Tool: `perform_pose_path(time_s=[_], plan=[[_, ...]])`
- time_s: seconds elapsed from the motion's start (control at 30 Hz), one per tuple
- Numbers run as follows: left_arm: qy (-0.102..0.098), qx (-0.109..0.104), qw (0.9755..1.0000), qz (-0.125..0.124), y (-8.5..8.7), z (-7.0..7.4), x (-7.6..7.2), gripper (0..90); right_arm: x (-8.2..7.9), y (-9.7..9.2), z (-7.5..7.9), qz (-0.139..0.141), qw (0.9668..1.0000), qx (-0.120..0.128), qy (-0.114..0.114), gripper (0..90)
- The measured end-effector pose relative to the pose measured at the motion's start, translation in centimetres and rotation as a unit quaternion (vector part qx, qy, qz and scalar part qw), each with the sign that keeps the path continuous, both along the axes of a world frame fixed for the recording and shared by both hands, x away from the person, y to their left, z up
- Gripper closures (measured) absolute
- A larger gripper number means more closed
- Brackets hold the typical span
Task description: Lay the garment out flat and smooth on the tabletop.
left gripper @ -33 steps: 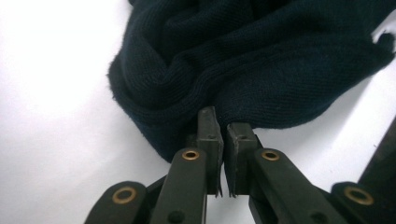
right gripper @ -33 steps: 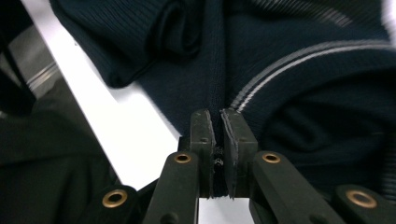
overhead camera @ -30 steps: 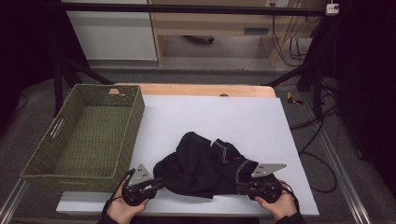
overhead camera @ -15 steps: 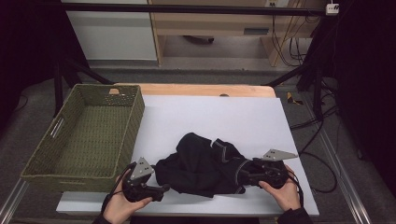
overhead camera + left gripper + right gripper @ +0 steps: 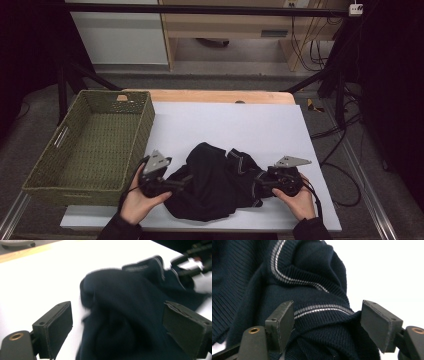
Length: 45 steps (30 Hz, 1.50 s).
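A dark navy knit garment (image 5: 215,182) with thin grey stripes lies crumpled on the white table (image 5: 225,125) near its front edge. My left gripper (image 5: 184,181) is at the garment's left side. In the left gripper view its jaws (image 5: 117,325) stand wide apart and have just been opening, with the cloth (image 5: 125,302) between and beyond them, untouched by the pads. My right gripper (image 5: 258,186) is at the garment's right side. Its jaws (image 5: 327,322) have just been closing a little, and a striped fold (image 5: 322,308) bulges between them without being pinched.
A green woven basket (image 5: 145,125) stands on the left of the table with nothing visible inside, close to my left hand. A wooden strip (image 5: 215,96) runs along the table's far edge. Black stands and cables (image 5: 345,115) are on the floor at the right.
Both grippers have let go of the garment and their jaws now stand apart. My left hand has risen and shifted away from the front edge. The right hand has edged outward.
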State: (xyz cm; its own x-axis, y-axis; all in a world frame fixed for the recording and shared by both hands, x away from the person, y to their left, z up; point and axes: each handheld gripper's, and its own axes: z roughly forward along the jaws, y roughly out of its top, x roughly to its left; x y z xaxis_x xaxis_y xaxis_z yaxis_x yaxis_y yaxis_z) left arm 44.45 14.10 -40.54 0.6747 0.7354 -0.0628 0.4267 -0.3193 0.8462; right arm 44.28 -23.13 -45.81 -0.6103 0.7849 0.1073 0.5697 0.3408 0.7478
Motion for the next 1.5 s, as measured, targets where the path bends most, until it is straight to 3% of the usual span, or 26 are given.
perform_pose_path(time_s=[0.13, 0.2, 0.27, 0.33, 0.43, 0.53, 0.67, 0.77, 0.83, 0.93, 1.0, 1.1, 1.17, 1.23, 1.3, 1.37, 1.43, 1.5], plan=[[0.008, 0.004, 1.0, -0.003, -2.6, -1.6, 3.6, 21.8, 0.0, 0.3, -0.5, 0.007, 0.9999, -0.008, 0.006, 33.4], [0.034, 0.003, 0.9994, -0.002, -3.4, -2.6, 4.9, 29.3, 0.0, 0.3, -0.7, 0.014, 0.9998, -0.013, 0.009, 38.9], [0.071, 0.001, 0.9974, -0.009, -3.6, -3.3, 5.7, 41.4, 0.0, 0.3, -0.7, 0.015, 0.9997, -0.014, 0.013, 48.5], [0.084, 0.006, 0.9963, -0.014, -3.6, -3.7, 5.9, 54.4, 0.0, 0.2, -0.5, 0.02, 0.9995, -0.009, 0.025, 63.7], [0.102, -0.008, 0.9946, -0.018, -3.1, -3.4, 5.6, 76.5, 0.0, 0.1, -0.3, 0.025, 0.9992, -0.013, 0.029, 72.0], [0.076, -0.005, 0.9969, -0.021, -2.4, -2.7, 4.6, 81.5, -0.2, 0.1, 0.5, 0.027, 0.9993, -0.019, 0.016, 73.7], [0.033, -0.03, 0.9987, -0.023, -0.3, -1.1, 2.4, 82.8, -0.3, -0.3, 2.3, 0.014, 0.9996, 0.003, -0.024, 74.0], [0.015, -0.039, 0.9988, -0.024, 1.2, -0.1, 0.5, 82.9, 0.3, -0.2, 3.3, -0.001, 0.9987, 0.005, -0.051, 74.3], [0.016, -0.034, 0.9988, -0.03, 1.8, 0.1, -0.9, 83.0, 0.8, 0.1, 3.7, -0.013, 0.9979, 0.007, -0.063, 74.3], [0.035, -0.019, 0.9975, -0.059, 1.9, -0.9, -3.0, 83.0, 1.6, 0.5, 4.0, -0.028, 0.9955, 0.004, -0.09, 73.9], [0.049, -0.007, 0.9958, -0.077, 1.7, -2.0, -4.2, 83.0, 2.1, 0.5, 3.8, -0.034, 0.9955, 0.002, -0.089, 73.7], [0.063, 0.002, 0.9933, -0.098, 1.3, -3.2, -5.3, 82.9, 2.1, 0.3, 3.0, -0.026, 0.9976, -0.012, -0.064, 73.5], [0.06, 0.004, 0.993, -0.102, 1.1, -3.2, -5.4, 82.2, 1.7, -0.2, 2.3, -0.016, 0.9986, -0.022, -0.046, 73.2], [0.051, -0.006, 0.9942, -0.095, 1.1, -2.6, -5.1, 79.1, 1.0, -0.9, 1.8, -0.006, 0.9994, -0.02, -0.028, 73.0], [0.038, -0.021, 0.9953, -0.087, 1.0, -1.6, -4.5, 69.1, 0.2, -1.6, 1.4, 0.006, 0.9997, -0.016, -0.015, 72.9], [0.013, -0.035, 0.9966, -0.074, 0.8, -0.4, -3.6, 56.9, -0.6, -2.1, 1.0, 0.012, 0.9998, -0.017, -0.004, 72.5], [-0.012, -0.041, 0.9974, -0.058, 0.2, 0.8, -2.4, 48.4, -1.1, -2.3, 0.7, 0.016, 0.9997, -0.016, 0.003, 71.9], [-0.023, -0.041, 0.9978, -0.047, -0.7, 1.7, -0.8, 40.6, -1.5, -2.3, 0.6, 0.02, 0.9996, -0.021, 0.003, 71.3]])
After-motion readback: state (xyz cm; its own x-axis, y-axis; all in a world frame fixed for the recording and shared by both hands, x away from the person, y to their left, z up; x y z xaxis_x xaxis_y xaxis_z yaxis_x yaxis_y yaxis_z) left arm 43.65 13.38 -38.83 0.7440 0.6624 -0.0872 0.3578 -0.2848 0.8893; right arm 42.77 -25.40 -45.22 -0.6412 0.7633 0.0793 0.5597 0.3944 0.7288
